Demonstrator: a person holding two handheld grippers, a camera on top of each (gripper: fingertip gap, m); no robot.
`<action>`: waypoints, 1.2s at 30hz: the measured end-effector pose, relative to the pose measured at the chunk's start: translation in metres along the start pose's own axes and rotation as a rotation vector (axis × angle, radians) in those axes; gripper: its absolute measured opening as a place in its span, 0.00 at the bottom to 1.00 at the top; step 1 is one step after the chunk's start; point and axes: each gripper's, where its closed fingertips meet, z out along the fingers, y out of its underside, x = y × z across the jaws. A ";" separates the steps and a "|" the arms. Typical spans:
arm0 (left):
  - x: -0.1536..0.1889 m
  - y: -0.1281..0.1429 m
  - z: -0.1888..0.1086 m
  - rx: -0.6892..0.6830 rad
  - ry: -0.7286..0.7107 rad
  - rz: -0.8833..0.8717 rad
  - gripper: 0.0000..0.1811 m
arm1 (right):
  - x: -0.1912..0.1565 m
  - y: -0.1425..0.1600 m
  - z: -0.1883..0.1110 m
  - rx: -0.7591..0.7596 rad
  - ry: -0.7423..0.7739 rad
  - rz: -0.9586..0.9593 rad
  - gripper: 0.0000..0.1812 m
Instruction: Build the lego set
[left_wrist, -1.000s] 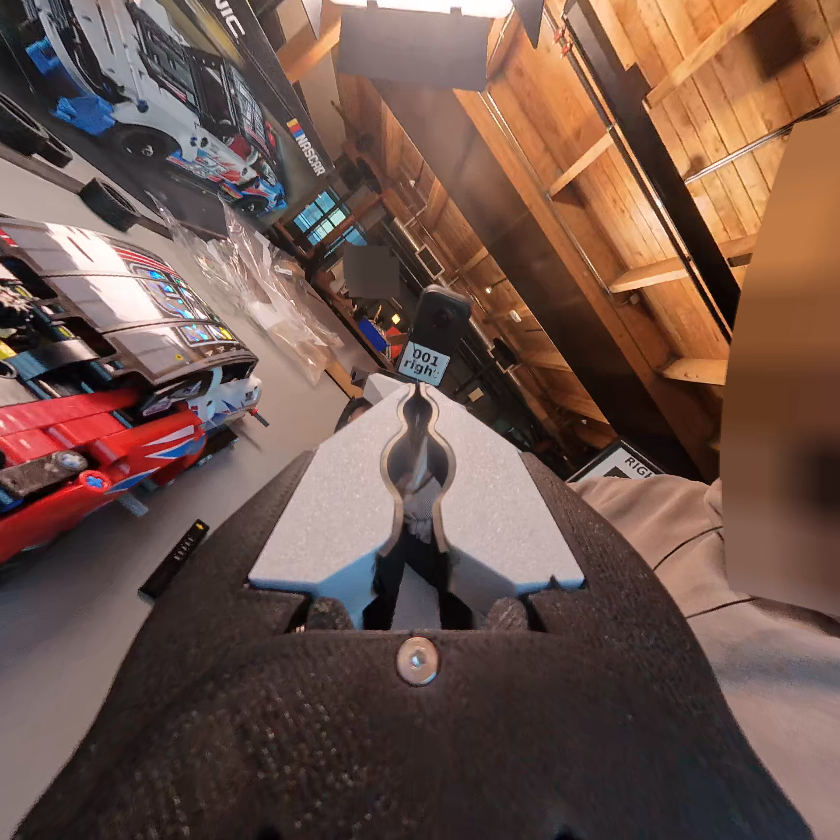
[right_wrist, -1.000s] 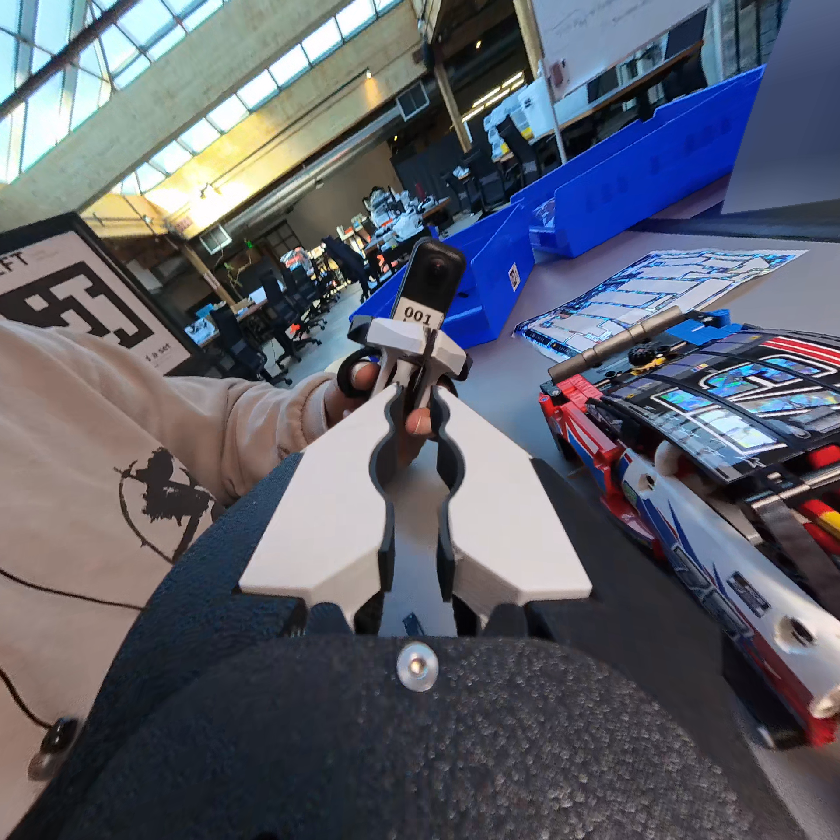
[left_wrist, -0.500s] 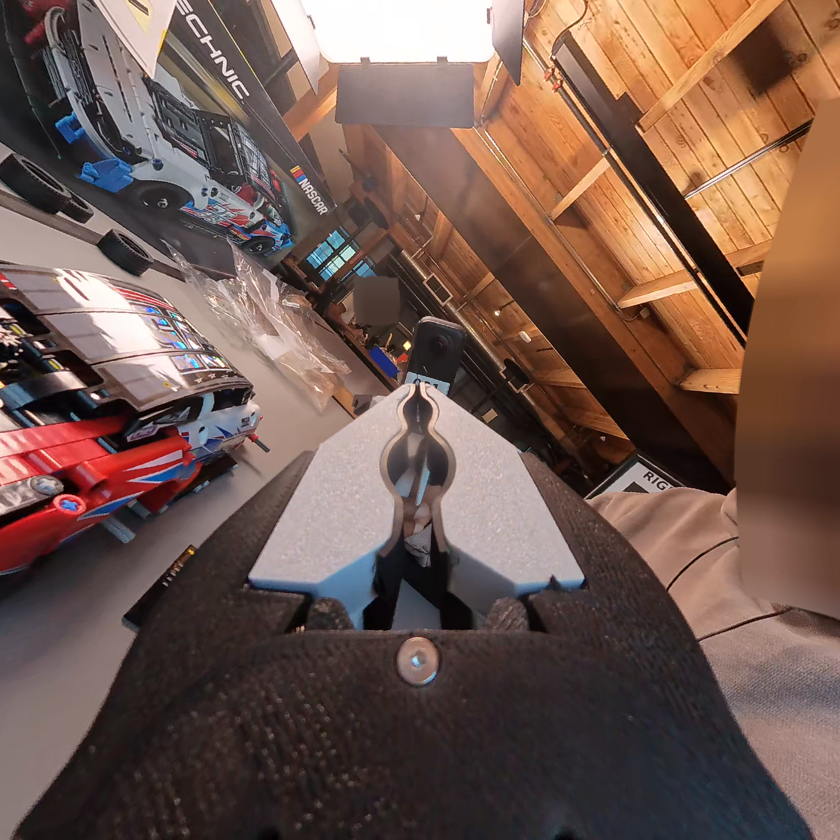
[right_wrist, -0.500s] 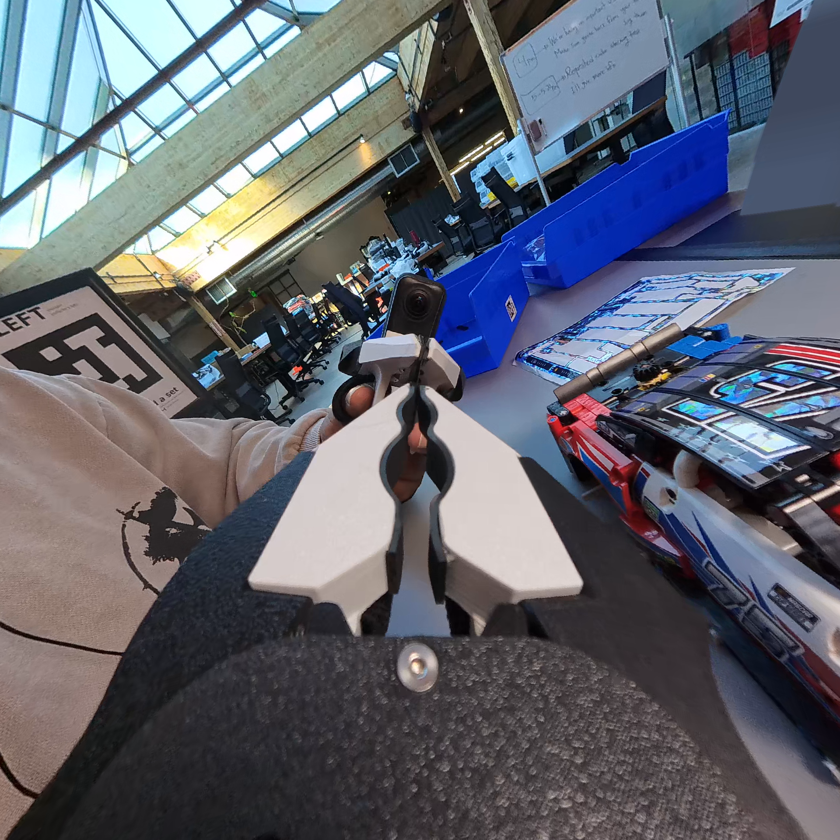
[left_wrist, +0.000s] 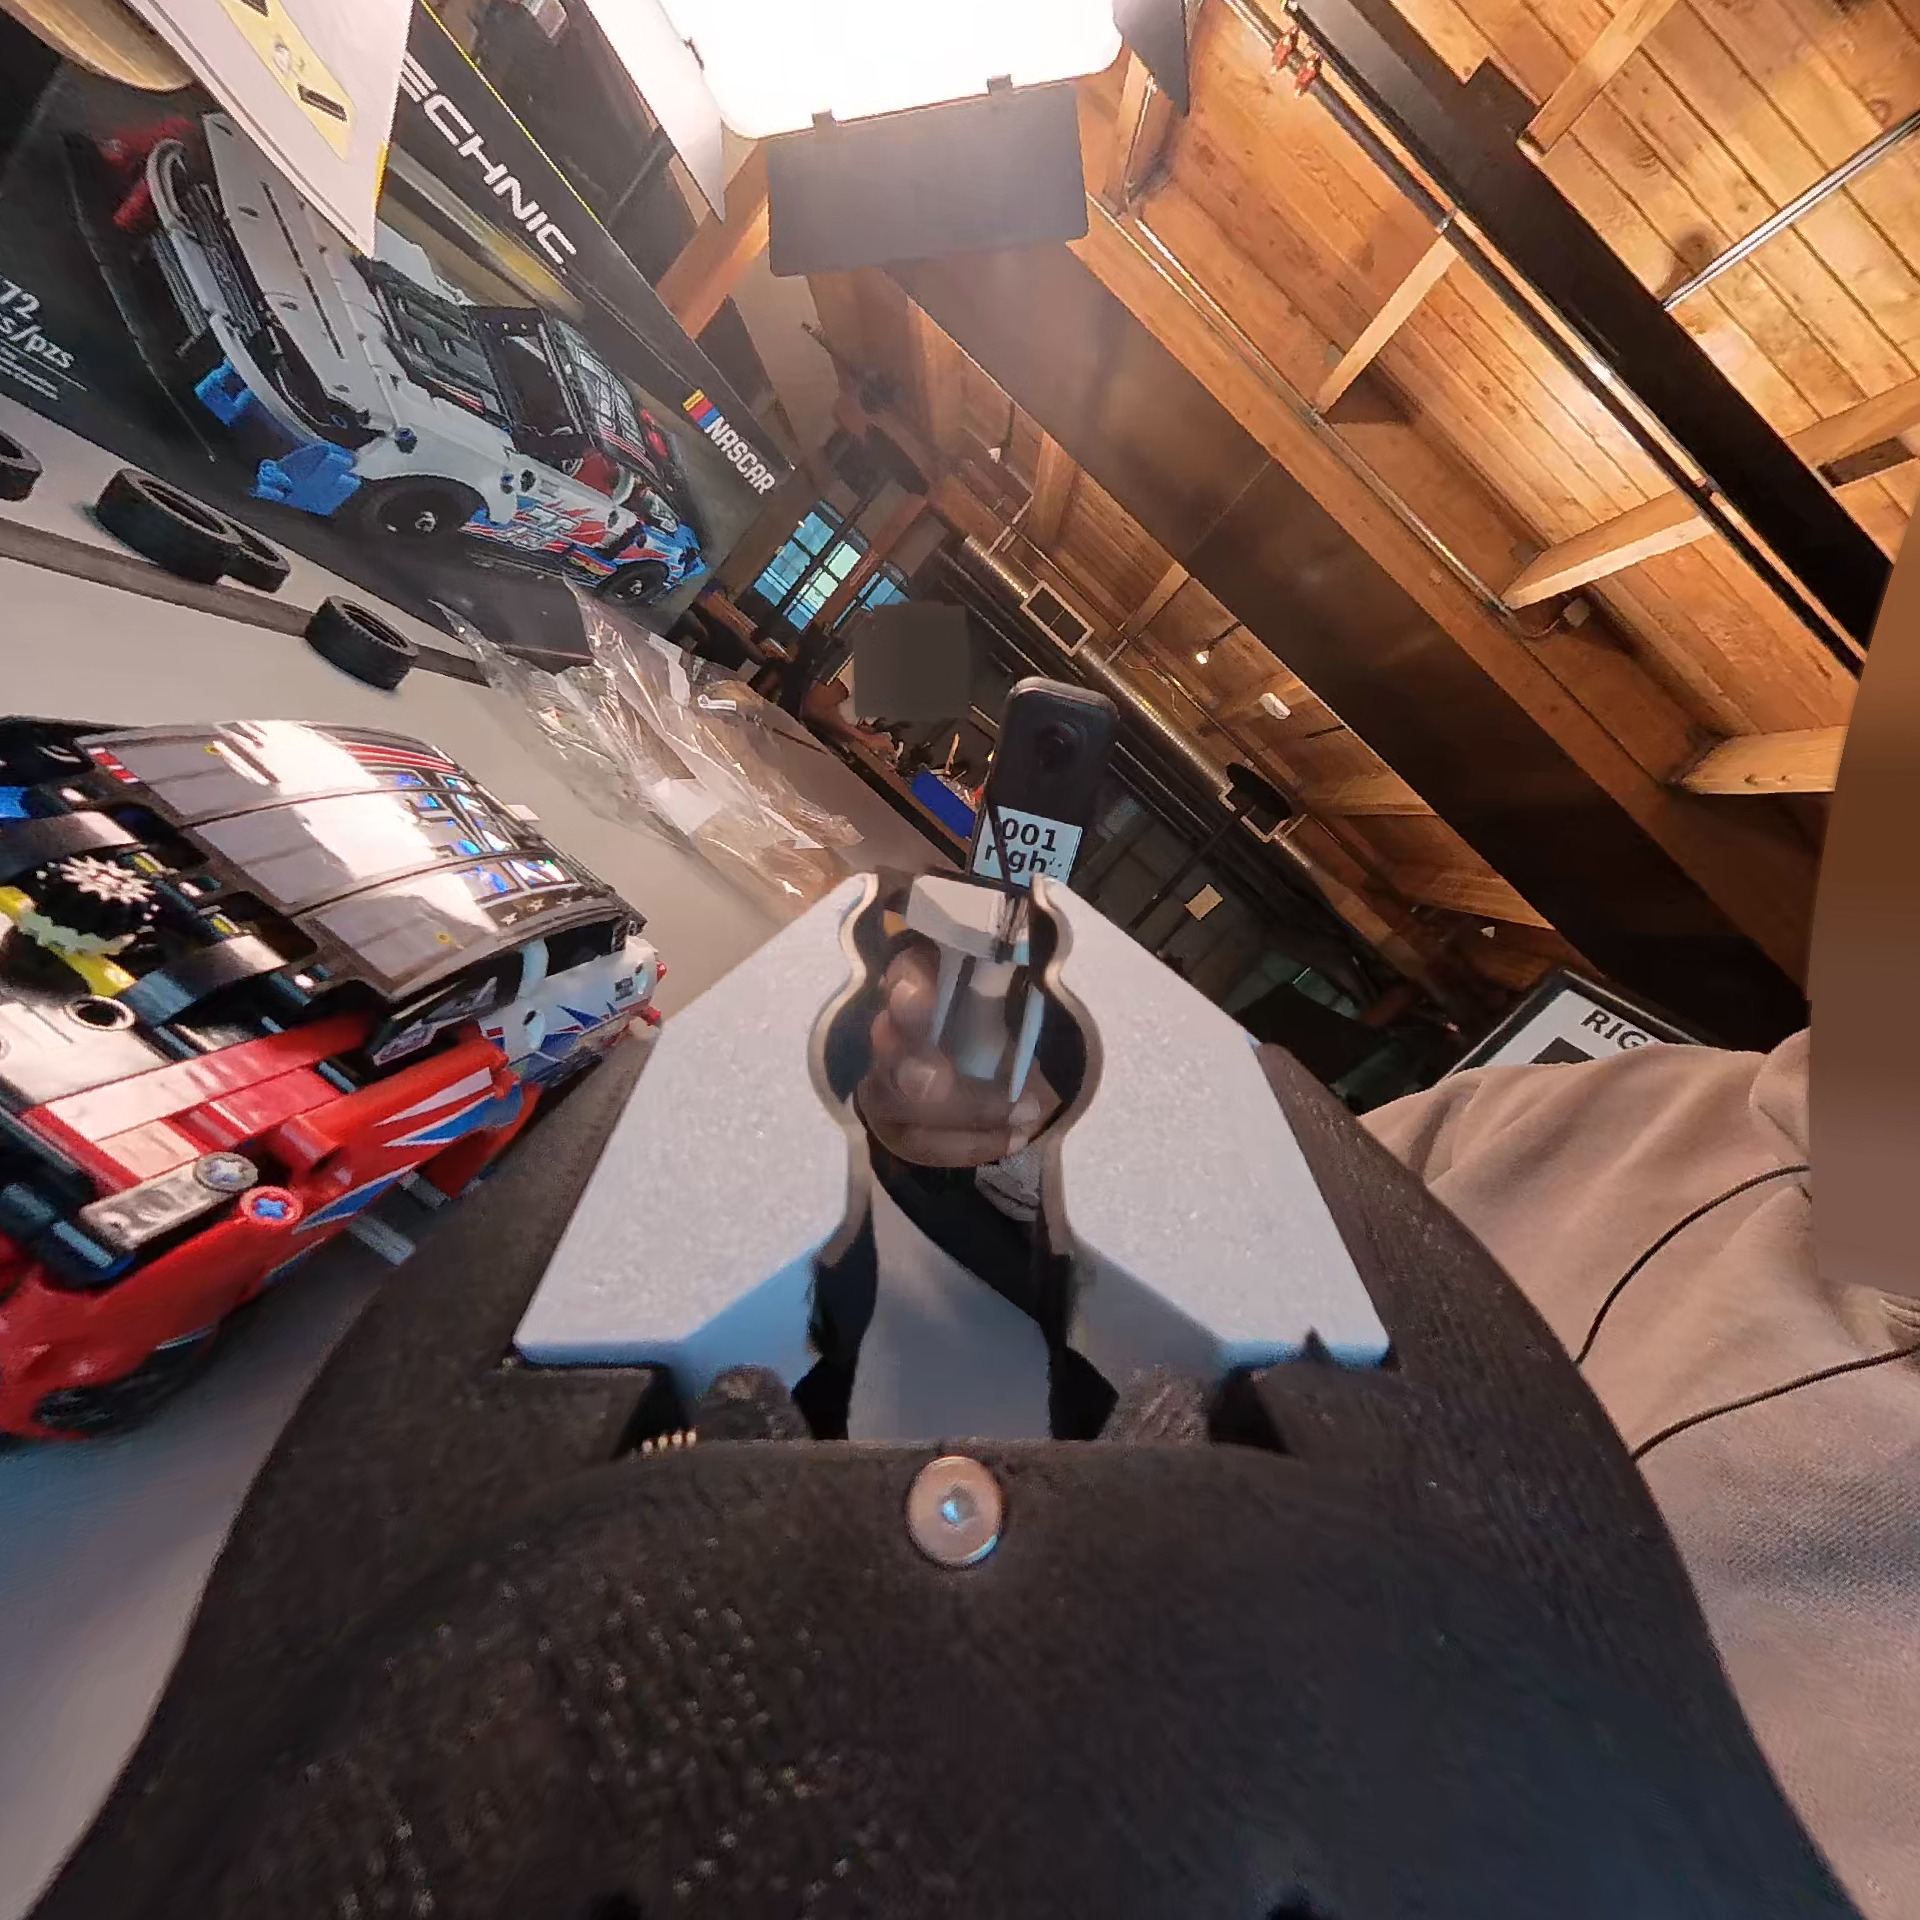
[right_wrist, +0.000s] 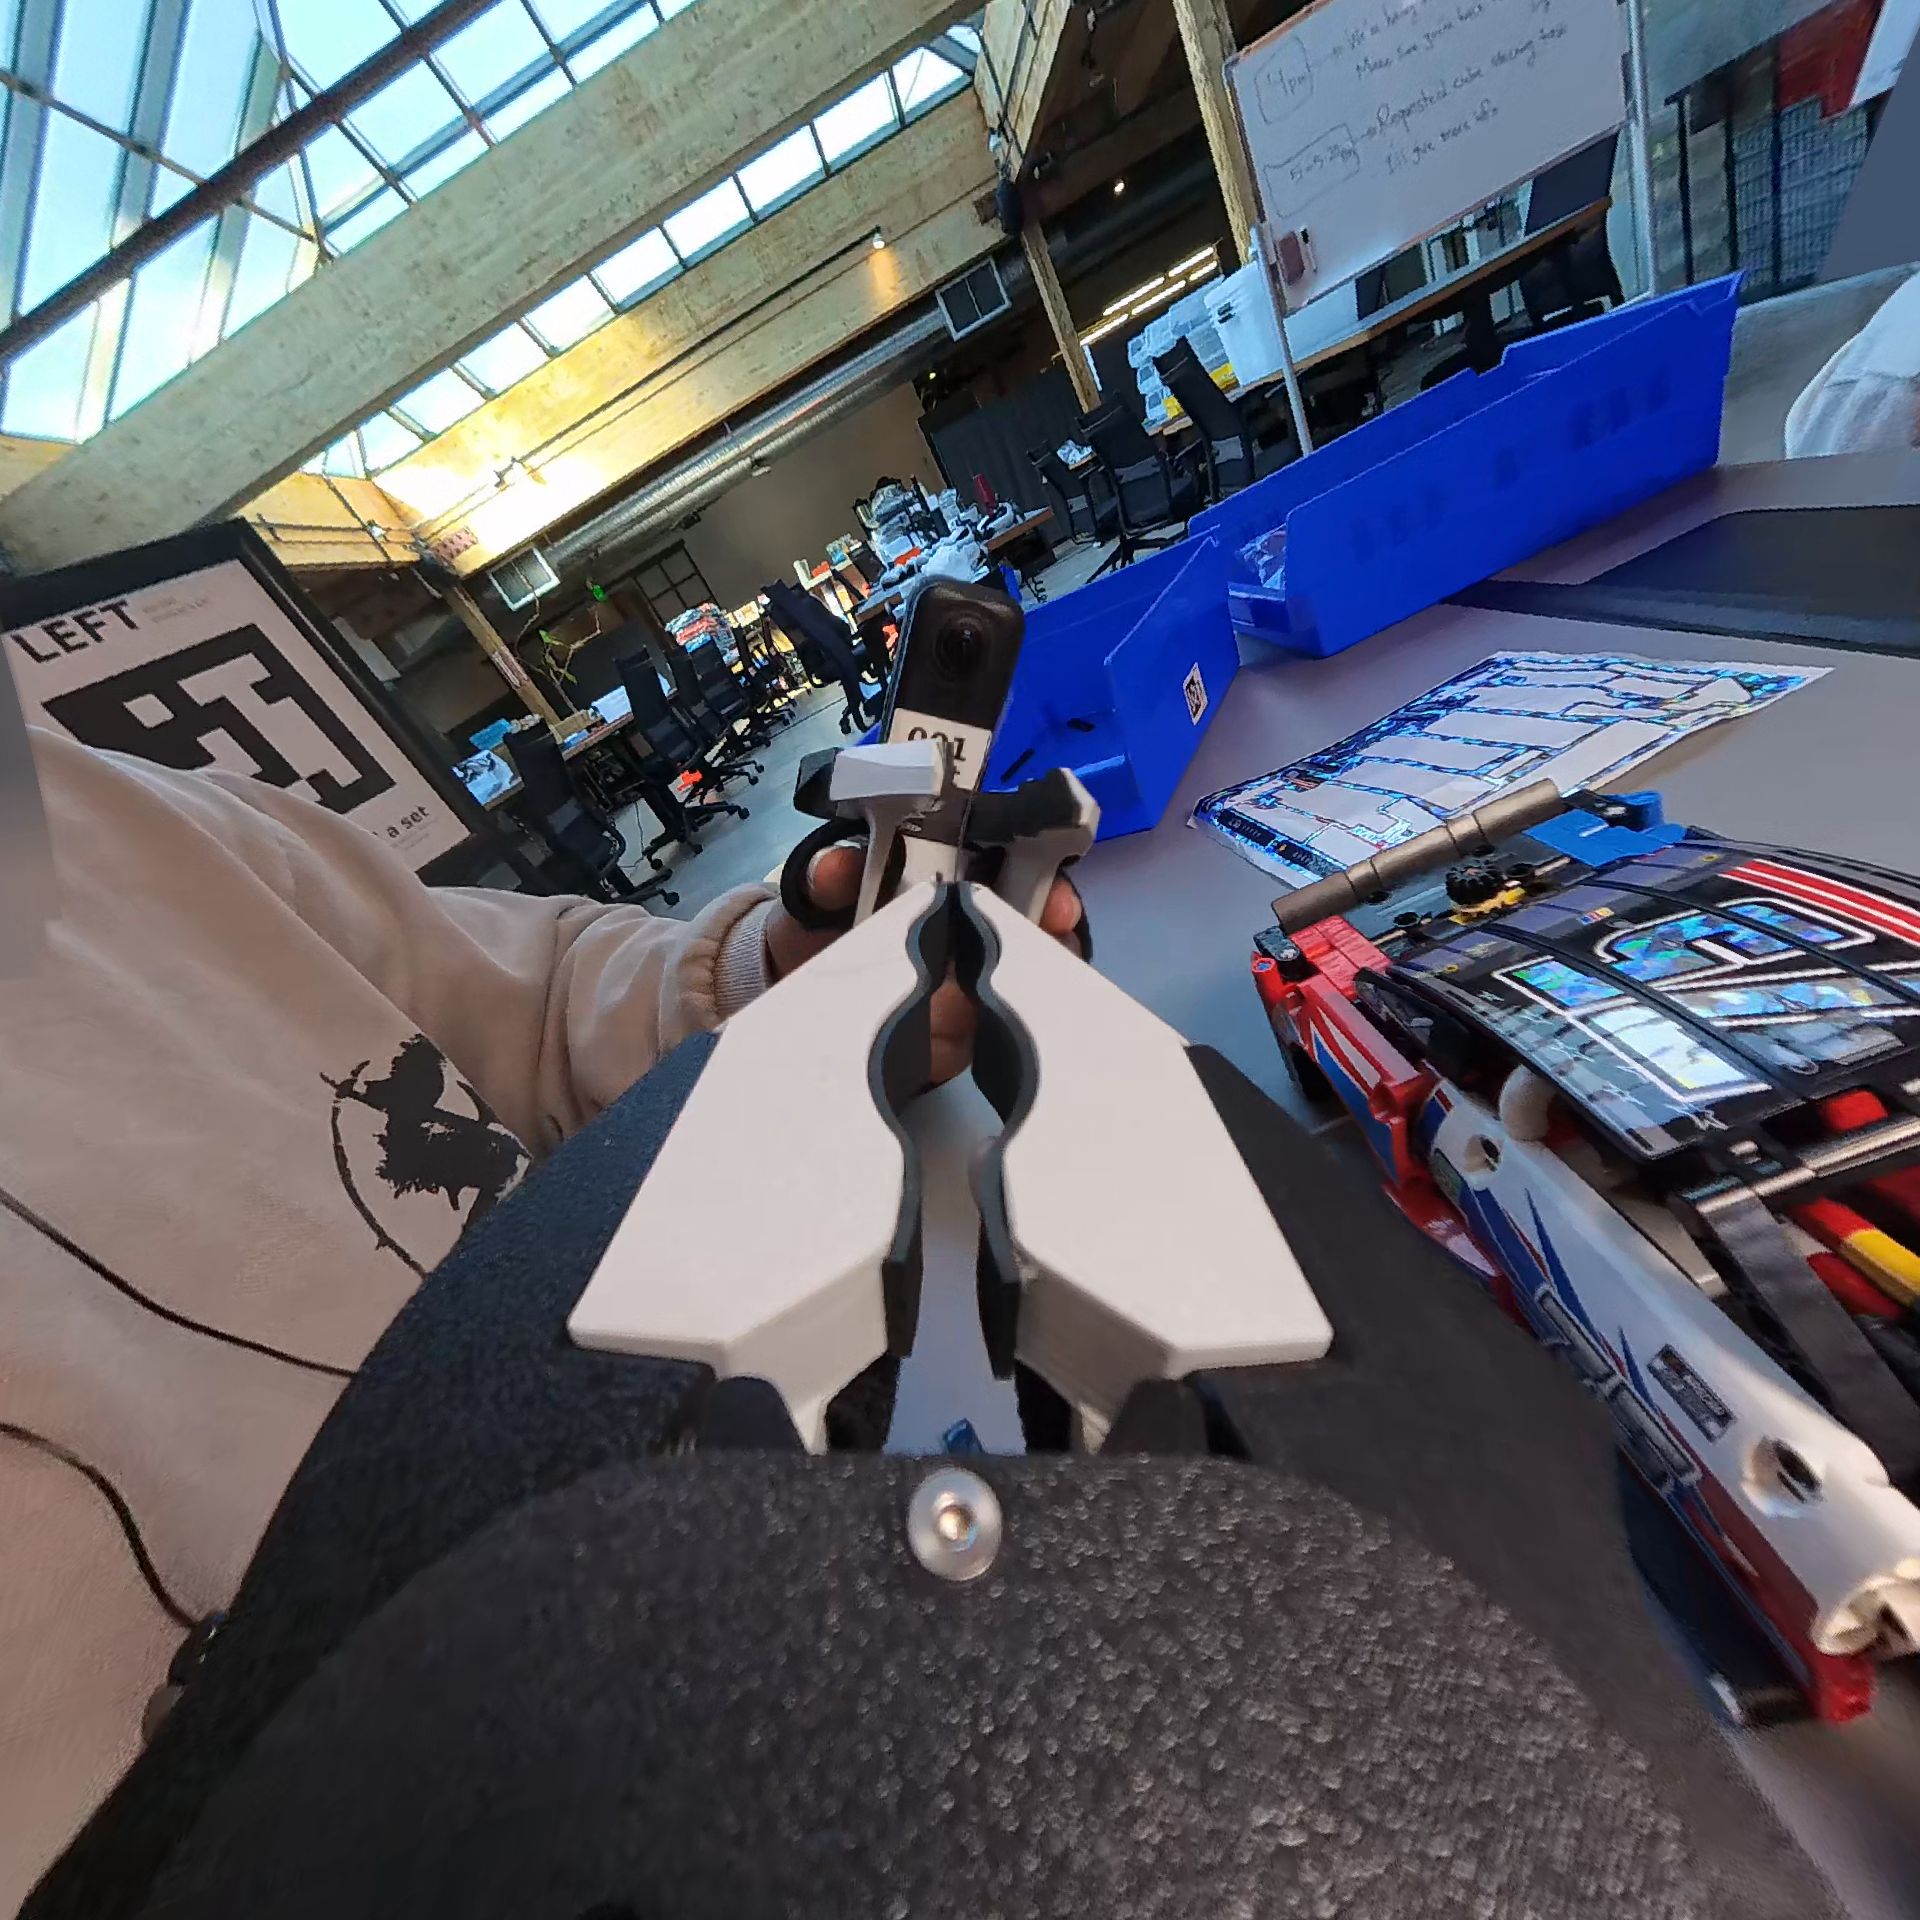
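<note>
The partly built lego race car, red, white and black with shiny stickers, lies on the grey table, at the left in the left wrist view (left_wrist: 260, 1018) and at the right in the right wrist view (right_wrist: 1662, 1091). My left gripper (left_wrist: 951, 894) is open and empty, held in the air beside the car. My right gripper (right_wrist: 948, 896) is shut with nothing between its fingers. The two grippers face each other: the right one shows through the left's gap (left_wrist: 977, 987), and the left one shows beyond the right's tips (right_wrist: 935, 831).
The set's box (left_wrist: 364, 343) stands at the table's back with loose black tyres (left_wrist: 177, 525) and clear plastic bags (left_wrist: 675, 748) in front of it. A sticker sheet (right_wrist: 1486, 748) and blue bins (right_wrist: 1455, 488) lie behind the car. A person's beige sleeve (right_wrist: 416, 987) is close. Left and right tips are no more than a few centimetres apart.
My left gripper has opened from shut. My right gripper has closed from slightly open to shut. Both views have tilted a little, with the car staying in place.
</note>
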 end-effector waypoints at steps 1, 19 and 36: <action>0.001 0.000 0.000 -0.012 0.000 0.015 0.16 | -0.001 0.002 0.000 -0.017 -0.007 -0.008 0.00; 0.003 0.031 0.000 -0.266 0.056 0.090 0.03 | 0.000 0.037 -0.014 -0.264 -0.096 -0.077 0.00; -0.021 0.026 -0.006 -0.271 -0.028 0.096 0.05 | 0.021 0.037 -0.020 -0.255 -0.030 -0.001 0.00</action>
